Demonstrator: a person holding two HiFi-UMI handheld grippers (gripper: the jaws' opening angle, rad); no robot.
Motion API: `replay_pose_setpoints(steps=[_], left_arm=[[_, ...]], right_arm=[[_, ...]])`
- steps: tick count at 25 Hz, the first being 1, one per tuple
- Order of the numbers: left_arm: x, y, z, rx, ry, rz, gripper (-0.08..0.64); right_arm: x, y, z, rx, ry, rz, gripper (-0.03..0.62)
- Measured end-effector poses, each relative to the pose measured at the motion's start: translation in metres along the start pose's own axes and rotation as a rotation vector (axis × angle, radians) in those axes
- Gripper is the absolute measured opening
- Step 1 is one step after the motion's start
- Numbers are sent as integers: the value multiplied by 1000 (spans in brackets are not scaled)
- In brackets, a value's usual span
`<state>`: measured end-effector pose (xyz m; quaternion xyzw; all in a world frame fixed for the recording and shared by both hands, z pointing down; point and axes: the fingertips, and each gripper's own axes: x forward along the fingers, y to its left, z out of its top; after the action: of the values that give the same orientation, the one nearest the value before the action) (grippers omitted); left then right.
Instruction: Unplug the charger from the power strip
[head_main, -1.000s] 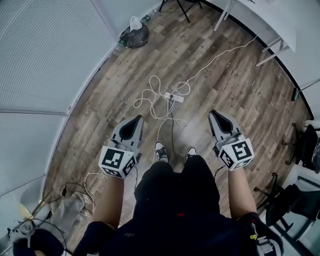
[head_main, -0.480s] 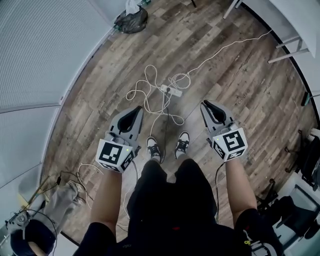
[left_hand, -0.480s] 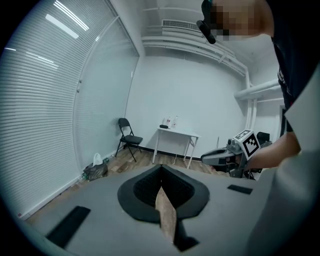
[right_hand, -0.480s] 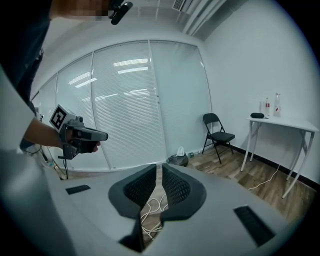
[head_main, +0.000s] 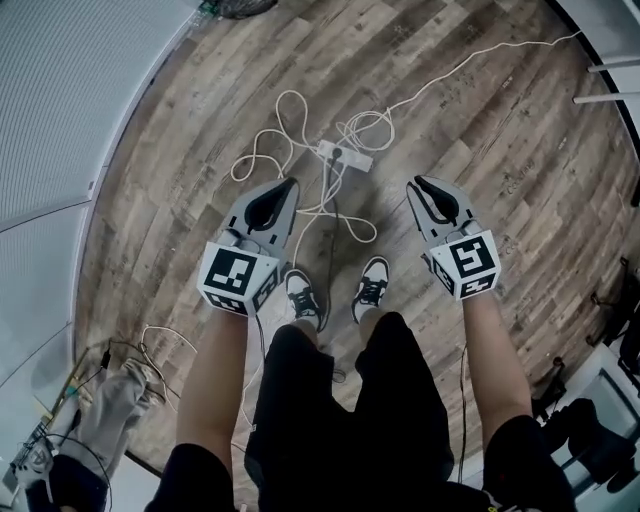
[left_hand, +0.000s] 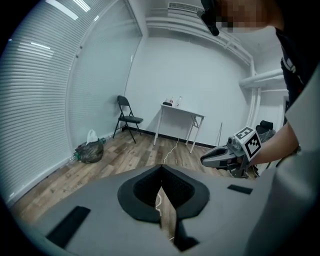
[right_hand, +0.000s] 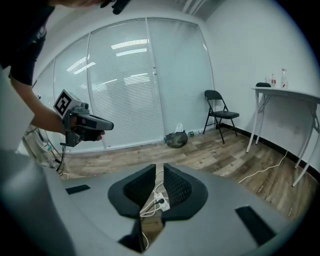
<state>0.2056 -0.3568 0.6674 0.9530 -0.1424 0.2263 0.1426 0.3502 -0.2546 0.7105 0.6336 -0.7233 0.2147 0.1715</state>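
A white power strip (head_main: 346, 156) lies on the wood floor among loops of white cable (head_main: 285, 150), with a black charger plug (head_main: 337, 153) in it. My left gripper (head_main: 290, 186) hangs above the floor to the strip's near left, shut and empty. At the near right my right gripper (head_main: 418, 186) is also shut with nothing held. In the right gripper view the power strip (right_hand: 161, 202) shows through the slit below the right gripper (right_hand: 159, 169). In the left gripper view only floor and a bit of cable show past the left gripper (left_hand: 161, 169).
The person's two shoes (head_main: 303, 296) stand just short of the strip. A long white cord (head_main: 470, 65) runs to the far right. More cables (head_main: 150, 340) lie by the left wall. A folding chair (left_hand: 127, 117), a white table (left_hand: 182, 111) and a dark bag (left_hand: 90, 151) stand farther off.
Both grippers have come down toward the floor and now sit closer to the power strip, which looks larger in the head view. Their jaws stay shut.
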Motion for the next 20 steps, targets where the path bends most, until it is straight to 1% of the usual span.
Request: replay_pose_setpoints(steps=[3,6,8,12,14,18,20], left_arm=[[41,18,-61,3,47,-27,20],[80,34,-121,4,70,-59,18],[111,47,-159,16,77,-73,18],[161,64,-234,29,120,-96,18],[182,69,-266,40,147,-112,18],[220,82,-325,37,197,-139,20],[242,89,-350,60,215,-144,20]], right_arm=[[45,-5,-62,-24,54,13,41],[90,-8,-123,-49,107,48,92],[120,-15,-158,-57,127,58,105],[168,-19,-226,-56,161,78,128],[188,-20,-255,-64,173,90,142],[230,-22,-304,-110,195,122,167],[251,-24,-326,-143,205,138,172]])
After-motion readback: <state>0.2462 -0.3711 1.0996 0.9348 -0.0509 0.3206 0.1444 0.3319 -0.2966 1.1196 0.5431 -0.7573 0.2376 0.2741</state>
